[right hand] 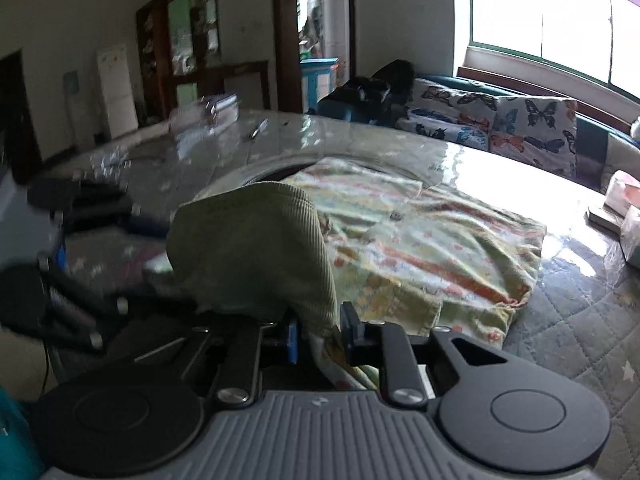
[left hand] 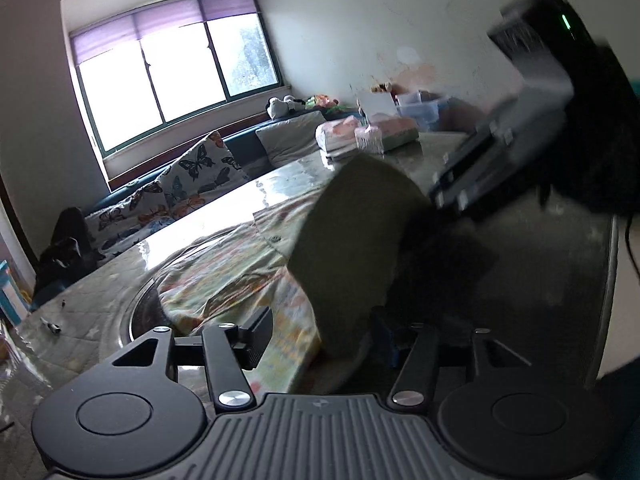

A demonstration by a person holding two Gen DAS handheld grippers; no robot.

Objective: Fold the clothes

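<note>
The right tool (right hand: 318, 330) is seen clamped narrow on a lifted fold of the shirt (right hand: 420, 248), its ribbed green hem (right hand: 256, 248) bulging up above the fingers. The left tool (left hand: 320, 332) is set wider, with the same green cloth hanging between its fingers; whether it is actually pinched there cannot be told, since the right finger is lost in shadow. The rest of the patterned shirt is spread on the glossy surface (right hand: 580, 320), partly over a round recess.

A slip is judged the main risk: if the left grip is only loose, the fold may be dragged out of it and dropped crooked. With both tools close together on one bunch, the cloth may be twisted, or extra layers caught, so that creases are pressed in. On so slick a surface the flat part may also be pulled along. Farther off, the tissue packs (left hand: 368, 136) near the edge could be swept if the shirt is swung wide.
</note>
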